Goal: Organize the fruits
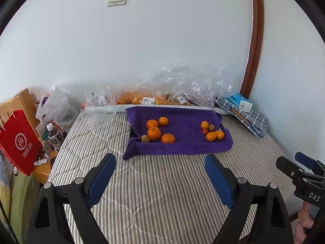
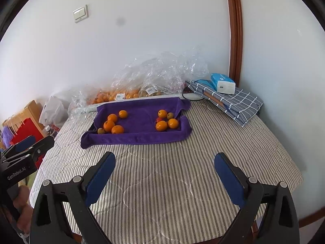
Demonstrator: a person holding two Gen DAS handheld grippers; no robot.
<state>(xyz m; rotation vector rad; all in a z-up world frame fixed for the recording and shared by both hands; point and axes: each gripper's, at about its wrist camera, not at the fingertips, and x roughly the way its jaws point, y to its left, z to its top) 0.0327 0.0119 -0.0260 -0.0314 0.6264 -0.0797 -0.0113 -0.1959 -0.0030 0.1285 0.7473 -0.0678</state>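
A tray lined with a purple towel sits at the far side of the striped table. On its left lie several oranges and a small greenish fruit. On its right lie oranges, a small red fruit and a greenish fruit. My left gripper is open and empty, well short of the tray. My right gripper is open and empty, also short of the tray.
Clear plastic bags of fruit lie against the wall behind the tray. A folded checked cloth with a tissue pack lies at the back right. A red paper bag and bottles stand left of the table.
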